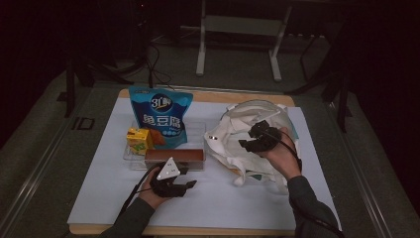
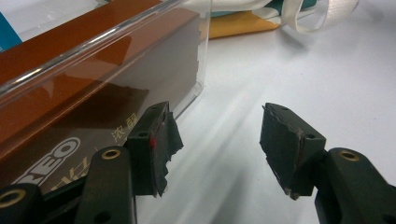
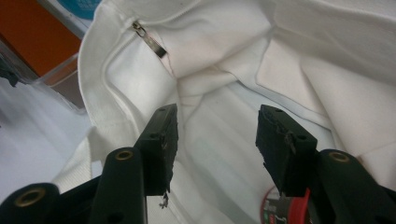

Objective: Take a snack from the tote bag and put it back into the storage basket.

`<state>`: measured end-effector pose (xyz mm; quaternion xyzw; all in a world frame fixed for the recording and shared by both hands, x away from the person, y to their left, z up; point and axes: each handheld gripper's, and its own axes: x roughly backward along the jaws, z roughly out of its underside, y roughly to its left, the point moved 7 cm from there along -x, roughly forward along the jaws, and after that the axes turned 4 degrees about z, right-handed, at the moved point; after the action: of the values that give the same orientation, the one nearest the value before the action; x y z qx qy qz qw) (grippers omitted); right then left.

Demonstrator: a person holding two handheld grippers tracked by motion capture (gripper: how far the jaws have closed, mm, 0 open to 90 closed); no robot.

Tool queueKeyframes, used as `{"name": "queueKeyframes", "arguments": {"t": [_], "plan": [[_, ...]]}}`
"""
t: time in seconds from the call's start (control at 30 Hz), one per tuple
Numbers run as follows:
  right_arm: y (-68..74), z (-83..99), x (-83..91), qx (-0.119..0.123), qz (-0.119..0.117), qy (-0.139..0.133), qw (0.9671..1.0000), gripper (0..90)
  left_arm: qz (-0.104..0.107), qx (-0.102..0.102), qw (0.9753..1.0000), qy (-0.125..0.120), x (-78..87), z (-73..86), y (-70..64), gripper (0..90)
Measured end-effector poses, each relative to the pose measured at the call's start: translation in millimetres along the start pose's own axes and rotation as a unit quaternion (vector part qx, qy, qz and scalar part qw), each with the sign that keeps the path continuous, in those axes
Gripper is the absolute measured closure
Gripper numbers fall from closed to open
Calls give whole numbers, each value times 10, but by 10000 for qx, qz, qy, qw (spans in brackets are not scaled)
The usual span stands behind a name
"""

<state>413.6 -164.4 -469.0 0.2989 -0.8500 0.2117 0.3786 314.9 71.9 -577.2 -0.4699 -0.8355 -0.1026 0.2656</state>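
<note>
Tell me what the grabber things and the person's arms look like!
Both are black. The left gripper has a grey three-cornered plate on top, and the right gripper trails a black cable. Each has two black jaws with brass-coloured rivets. The person wears dark sleeves.

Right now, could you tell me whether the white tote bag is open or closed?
Open. The white tote bag has its mouth spread wide; the right gripper, jaws apart, looks down into its interior, the zipper pull hanging loose at the rim.
</note>
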Motion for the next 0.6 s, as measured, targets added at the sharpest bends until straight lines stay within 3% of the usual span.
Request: {"name": "queueKeyframes", "arguments": {"t": [0.6], "plan": [[-137,169,75,19,164,196,9997,465,8,-6,10000,6,-2,1,-5,434]]}}
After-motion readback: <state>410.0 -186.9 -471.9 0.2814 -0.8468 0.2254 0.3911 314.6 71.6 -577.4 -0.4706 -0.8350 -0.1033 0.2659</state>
